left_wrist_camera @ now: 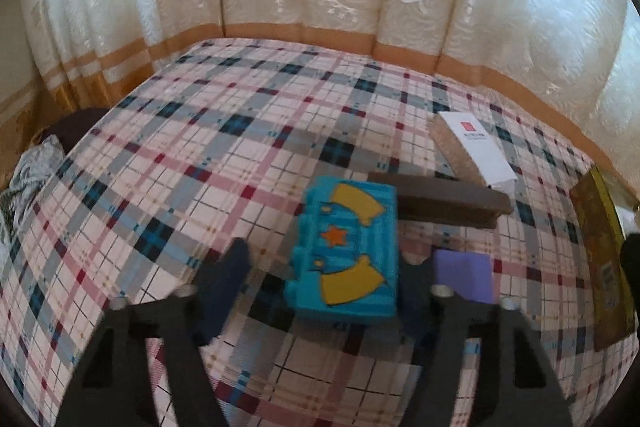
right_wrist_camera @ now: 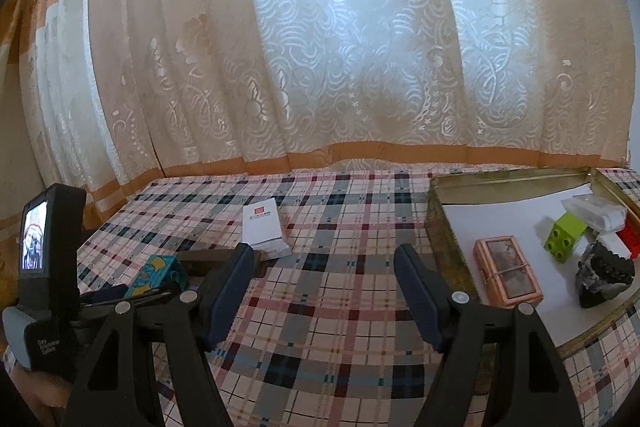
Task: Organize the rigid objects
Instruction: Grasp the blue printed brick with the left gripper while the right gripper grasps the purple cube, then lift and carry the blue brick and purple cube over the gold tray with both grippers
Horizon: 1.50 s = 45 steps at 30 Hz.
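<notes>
The left gripper (left_wrist_camera: 326, 255) was nearest, its two dark fingers open around one blue block (left_wrist_camera: 348, 247). The pad at the block's nine o'clock stood clear of it, and whether the other pad touched could not be told. The block lay flat on the plaid cloth (left_wrist_camera: 200, 147) and bore two yellow shapes and one orange star. At its four o'clock lay one purple block (left_wrist_camera: 464, 271), and at its one o'clock one brown bar (left_wrist_camera: 440, 199). Beyond the bar lay one white packet (left_wrist_camera: 476, 151) with a red square, its print too small to read.

The right gripper (right_wrist_camera: 324, 251) also stood open, with only cloth between its fingers.

Only the right wrist view looked into the gold tin (right_wrist_camera: 436, 227) at three o'clock. It held:
- one copper-edged box (right_wrist_camera: 508, 271)
- one green brick (right_wrist_camera: 564, 235)
- one clear case (right_wrist_camera: 596, 215)
- one red piece (right_wrist_camera: 630, 235)
- one dark lump (right_wrist_camera: 604, 279)

That view alone also showed the left tool's lit screen (right_wrist_camera: 34, 239) at nine o'clock. Below the screen a label began "Data". Only the left view showed the purple block whole.
</notes>
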### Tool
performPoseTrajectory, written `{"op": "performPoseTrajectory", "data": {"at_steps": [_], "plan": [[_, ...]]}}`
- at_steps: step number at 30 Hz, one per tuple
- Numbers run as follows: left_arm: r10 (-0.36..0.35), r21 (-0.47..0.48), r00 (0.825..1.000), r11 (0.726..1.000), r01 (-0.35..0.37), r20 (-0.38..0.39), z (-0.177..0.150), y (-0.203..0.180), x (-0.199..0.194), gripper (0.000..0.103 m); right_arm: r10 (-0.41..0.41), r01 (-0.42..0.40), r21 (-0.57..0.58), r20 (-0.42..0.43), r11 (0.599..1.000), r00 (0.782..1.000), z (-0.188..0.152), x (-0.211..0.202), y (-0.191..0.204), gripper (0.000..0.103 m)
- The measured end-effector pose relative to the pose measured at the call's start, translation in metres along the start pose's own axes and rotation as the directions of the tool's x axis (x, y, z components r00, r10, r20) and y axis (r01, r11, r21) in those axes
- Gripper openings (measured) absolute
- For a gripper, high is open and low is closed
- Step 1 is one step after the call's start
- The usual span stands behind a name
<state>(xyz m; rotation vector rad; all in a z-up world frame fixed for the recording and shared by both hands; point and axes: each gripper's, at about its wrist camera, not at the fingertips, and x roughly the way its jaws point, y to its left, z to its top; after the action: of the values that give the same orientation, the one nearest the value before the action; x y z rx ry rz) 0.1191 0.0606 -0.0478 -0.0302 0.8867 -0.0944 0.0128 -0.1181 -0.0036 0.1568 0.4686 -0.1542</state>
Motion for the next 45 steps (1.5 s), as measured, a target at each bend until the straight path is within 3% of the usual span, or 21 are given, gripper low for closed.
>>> {"op": "performPoseTrajectory", "data": {"at_steps": [1, 6, 9, 13, 15, 19, 20, 21, 22, 27, 28, 33, 36, 39, 45], "plan": [[-0.008, 0.010, 1.000, 1.000, 0.008, 0.004, 0.000, -0.001, -0.001, 0.042, 0.006, -0.006, 0.000, -0.005, 1.000, 1.000, 0.000, 0.001, 0.001, 0.074], [-0.029, -0.050, 0.999, 0.998, 0.031, 0.042, -0.001, 0.013, -0.010, 0.042, 0.066, -0.067, -0.014, -0.060, 0.998, 0.996, -0.002, 0.011, 0.011, 0.074], [0.049, -0.078, 0.991, 0.996, -0.040, 0.125, -0.001, 0.022, -0.025, 0.042, 0.106, -0.109, -0.020, -0.109, 0.994, 0.988, -0.005, 0.019, 0.020, 0.074], [0.172, -0.128, 0.962, 0.981, -0.147, 0.212, 0.000, 0.034, -0.040, 0.042, 0.158, -0.167, -0.030, -0.203, 0.985, 0.966, -0.011, 0.034, 0.040, 0.074], [0.199, -0.154, 0.954, 0.974, -0.167, 0.224, 0.000, 0.042, -0.042, 0.042, 0.164, -0.181, -0.043, -0.256, 0.983, 0.953, -0.015, 0.043, 0.051, 0.074], [0.198, -0.190, 0.957, 0.969, -0.158, 0.214, 0.001, 0.053, -0.041, 0.042, 0.183, -0.209, -0.042, -0.343, 0.977, 0.921, -0.023, 0.061, 0.070, 0.074], [0.197, -0.197, 0.956, 0.968, -0.156, 0.215, 0.000, 0.055, -0.041, 0.042, 0.187, -0.216, -0.043, -0.359, 0.975, 0.915, -0.024, 0.064, 0.073, 0.073], [0.198, -0.197, 0.956, 0.968, -0.156, 0.215, 0.000, 0.055, -0.041, 0.042, 0.186, -0.219, -0.047, -0.378, 0.975, 0.907, -0.026, 0.068, 0.078, 0.064], [0.199, -0.197, 0.956, 0.968, -0.157, 0.215, 0.000, 0.054, -0.041, 0.042, 0.173, -0.212, -0.057, -0.393, 0.976, 0.903, -0.028, 0.071, 0.082, 0.063], [0.195, -0.196, 0.957, 0.969, -0.154, 0.216, 0.000, 0.055, -0.040, 0.042, 0.129, -0.195, -0.128, -0.398, 0.972, 0.908, -0.029, 0.072, 0.098, 0.051], [0.194, -0.198, 0.957, 0.968, -0.152, 0.215, 0.000, 0.054, -0.040, 0.042, 0.127, -0.194, -0.132, -0.398, 0.972, 0.908, -0.029, 0.073, 0.098, 0.044], [0.191, -0.200, 0.958, 0.968, -0.149, 0.215, 0.000, 0.054, -0.040, 0.042, 0.167, -0.235, -0.126, -0.403, 0.964, 0.900, -0.028, 0.070, 0.092, 0.044], [0.191, -0.198, 0.956, 0.969, -0.147, 0.225, -0.001, 0.054, -0.041, 0.042, 0.244, -0.283, -0.051, -0.377, 0.958, 0.893, -0.027, 0.062, 0.074, 0.044], [0.162, -0.190, 0.951, 0.975, -0.114, 0.263, -0.003, 0.049, -0.046, 0.042, 0.281, -0.299, -0.016, -0.302, 0.954, 0.911, -0.021, 0.048, 0.053, 0.043], [0.066, -0.094, 0.938, 0.995, -0.036, 0.340, -0.005, 0.021, -0.056, 0.042, 0.224, -0.232, -0.055, -0.128, 0.971, 0.966, -0.009, 0.018, 0.025, 0.043]]}}
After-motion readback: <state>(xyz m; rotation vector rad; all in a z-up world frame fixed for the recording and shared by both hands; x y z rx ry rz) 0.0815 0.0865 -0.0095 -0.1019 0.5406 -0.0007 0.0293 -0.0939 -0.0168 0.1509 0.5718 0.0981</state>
